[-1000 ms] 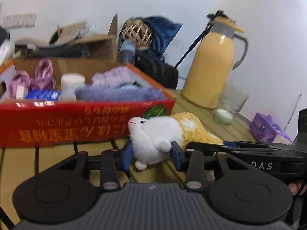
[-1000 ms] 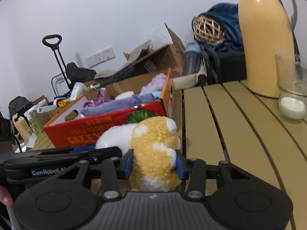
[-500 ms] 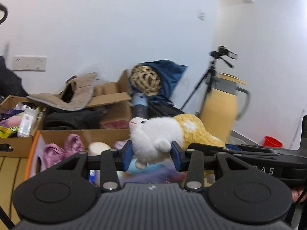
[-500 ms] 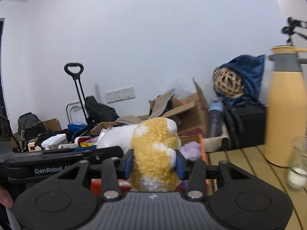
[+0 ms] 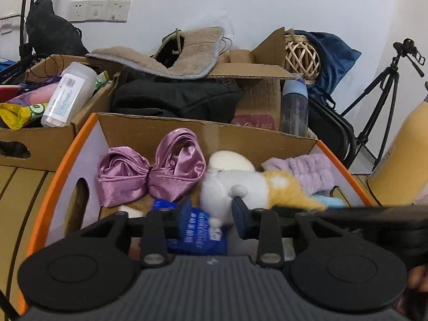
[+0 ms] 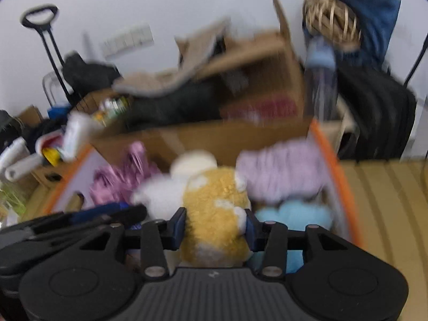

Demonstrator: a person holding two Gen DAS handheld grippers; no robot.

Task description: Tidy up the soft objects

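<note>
- Left claw (image 5: 211, 212): spread, blue pads apart, plush's (image 5: 235, 187) white end between them.
- Right claw (image 6: 215, 220): pinching plush's yellow end.
- 1 plush, over 1 box (image 5: 64, 155).

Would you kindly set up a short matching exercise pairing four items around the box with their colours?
Items:
1. satin bundle
2. fluffy towel
3. wicker ball
4. plush toy

Colours:
A. white and yellow
B. shiny pink-purple
C. tan
D. pale lilac

Pairs: 1-B, 2-D, 3-C, 4-A
</note>
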